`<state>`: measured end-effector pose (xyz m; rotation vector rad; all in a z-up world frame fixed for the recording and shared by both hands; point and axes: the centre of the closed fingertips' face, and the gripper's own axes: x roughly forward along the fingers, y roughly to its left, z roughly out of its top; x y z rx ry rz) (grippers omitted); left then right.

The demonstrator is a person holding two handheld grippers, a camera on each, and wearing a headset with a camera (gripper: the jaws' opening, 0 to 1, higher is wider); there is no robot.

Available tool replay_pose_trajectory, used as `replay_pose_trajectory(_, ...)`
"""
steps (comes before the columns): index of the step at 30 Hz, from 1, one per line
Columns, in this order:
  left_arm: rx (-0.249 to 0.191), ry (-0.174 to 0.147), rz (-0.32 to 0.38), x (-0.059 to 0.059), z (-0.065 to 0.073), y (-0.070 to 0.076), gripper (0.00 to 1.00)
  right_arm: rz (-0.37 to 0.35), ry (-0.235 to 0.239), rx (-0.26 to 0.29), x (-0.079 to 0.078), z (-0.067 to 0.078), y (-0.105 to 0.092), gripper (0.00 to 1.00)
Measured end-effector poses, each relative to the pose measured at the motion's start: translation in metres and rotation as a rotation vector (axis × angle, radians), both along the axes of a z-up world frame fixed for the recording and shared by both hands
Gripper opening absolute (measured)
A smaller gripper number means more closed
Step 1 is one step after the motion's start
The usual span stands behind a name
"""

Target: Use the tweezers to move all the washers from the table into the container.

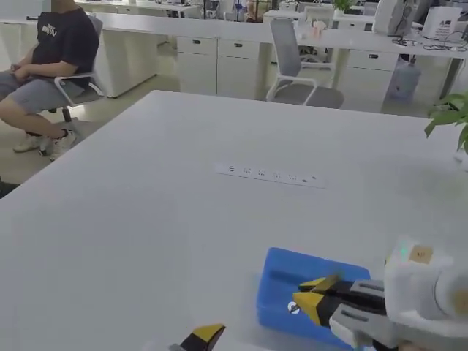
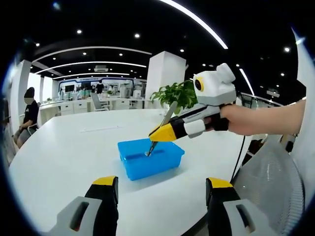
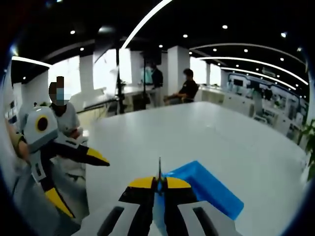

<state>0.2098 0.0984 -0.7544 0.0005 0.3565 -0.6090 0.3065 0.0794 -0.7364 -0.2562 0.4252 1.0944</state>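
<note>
A blue container [image 1: 278, 281] sits on the white table [image 1: 146, 219] near its front edge. My right gripper [image 1: 311, 292] hovers over it, shut on thin metal tweezers [image 2: 161, 127] that point down into the container [image 2: 150, 160]. A small ring that looks like a washer [image 1: 292, 308] shows at the tweezers' tip. In the right gripper view the tweezers [image 3: 159, 173] stick out past the shut gripper [image 3: 158, 184], with the container [image 3: 209, 189] just beyond. My left gripper [image 2: 162, 196] is open and holds nothing, a short way left of the container [image 1: 203, 336].
A white power strip [image 1: 270, 175] lies mid-table. A potted plant [image 1: 447, 117] stands at the right edge. A person [image 1: 62, 44] sits on a chair beyond the table's left side. An office chair [image 1: 296, 66] and desks stand behind.
</note>
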Motion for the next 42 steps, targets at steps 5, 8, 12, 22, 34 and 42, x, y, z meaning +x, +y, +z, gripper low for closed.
replay_pose_trajectory(5, -0.002, -0.001, 0.0, 0.0, 0.0, 0.0, 0.73, 0.019, -0.015, 0.006, 0.018, 0.009, 0.012, 0.03)
replay_pose_trajectory(8, -0.001, -0.003, 0.001, 0.0, 0.0, 0.0, 0.73, 0.026, -0.009, 0.014, 0.029, 0.011, 0.02, 0.04)
replay_pose_trajectory(12, -0.002, -0.003, 0.006, 0.0, 0.002, 0.0, 0.73, 0.024, 0.007, 0.025, 0.044, 0.008, 0.031, 0.04)
replay_pose_trajectory(22, -0.003, -0.001, 0.007, 0.0, 0.0, 0.0, 0.73, -0.03, 0.062, 0.014, 0.066, -0.014, 0.038, 0.04)
replay_pose_trajectory(34, -0.001, 0.005, 0.0, 0.0, -0.001, -0.001, 0.73, -0.012, 0.081, -0.043, 0.066, -0.045, 0.041, 0.04)
replay_pose_trajectory(42, 0.001, 0.008, -0.002, 0.0, -0.002, 0.0, 0.73, 0.017, 0.081, -0.038, 0.053, -0.049, 0.047, 0.04)
